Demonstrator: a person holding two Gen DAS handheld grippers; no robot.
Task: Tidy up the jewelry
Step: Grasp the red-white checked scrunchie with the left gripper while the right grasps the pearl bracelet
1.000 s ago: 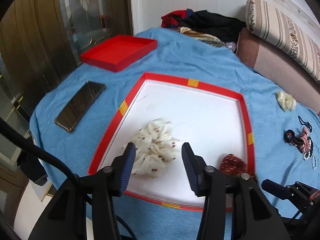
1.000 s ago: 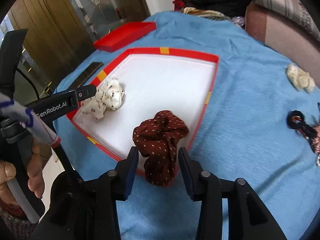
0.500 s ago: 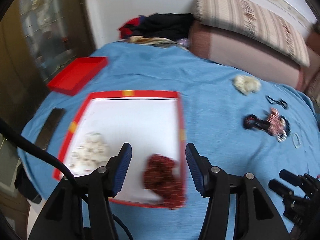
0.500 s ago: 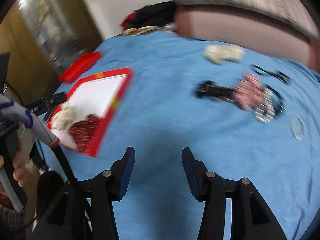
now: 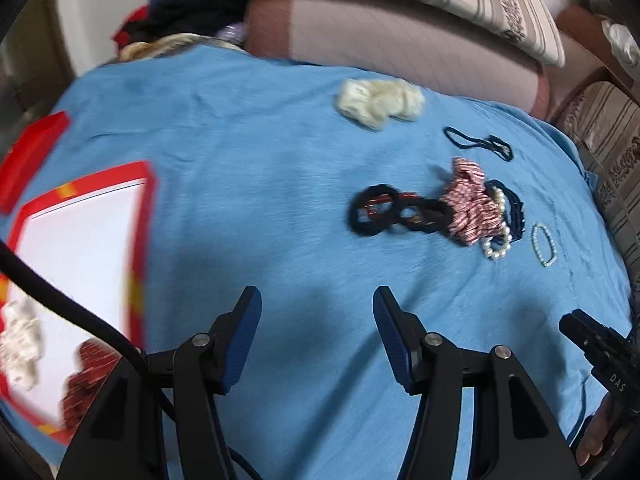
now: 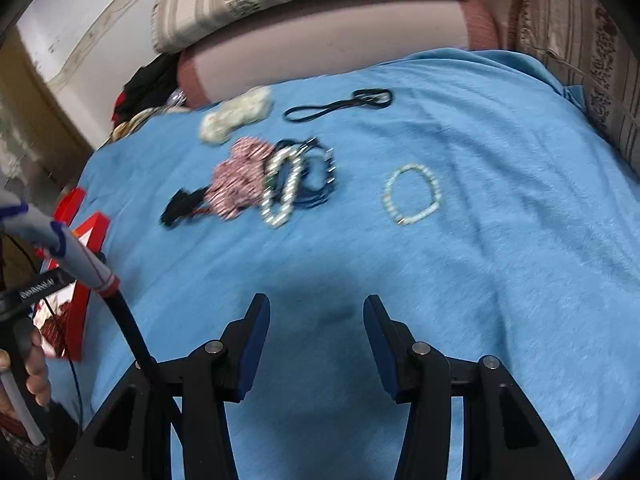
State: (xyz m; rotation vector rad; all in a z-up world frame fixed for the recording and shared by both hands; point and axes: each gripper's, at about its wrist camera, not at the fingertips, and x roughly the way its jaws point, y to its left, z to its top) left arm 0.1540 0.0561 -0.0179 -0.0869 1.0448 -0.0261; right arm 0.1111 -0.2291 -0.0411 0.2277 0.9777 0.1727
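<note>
A red-rimmed white tray (image 5: pixel 138 220) lies at the left and holds a cream scrunchie (image 5: pixel 18 344) and a dark red dotted scrunchie (image 5: pixel 86 376). On the blue cloth lie a cream scrunchie (image 5: pixel 378 104), a black hair tie (image 5: pixel 374 210), a red-white striped scrunchie (image 5: pixel 468 204), a pearl bracelet (image 5: pixel 498 240), a pale bead bracelet (image 6: pixel 412 194) and a thin black band (image 6: pixel 340 106). My left gripper (image 5: pixel 316 340) is open and empty above bare cloth. My right gripper (image 6: pixel 316 344) is open and empty, short of the bead bracelet.
A red lid (image 5: pixel 28 152) lies beyond the tray. A sofa with striped cushions (image 5: pixel 440 12) borders the far side. Dark clothes (image 5: pixel 188 16) are piled at the back left. The right gripper's tip (image 5: pixel 596 344) shows at the lower right.
Both grippers have swung right, away from the tray and toward the loose jewelry pile. The dark red scrunchie that sat between the right fingers now lies in the tray.
</note>
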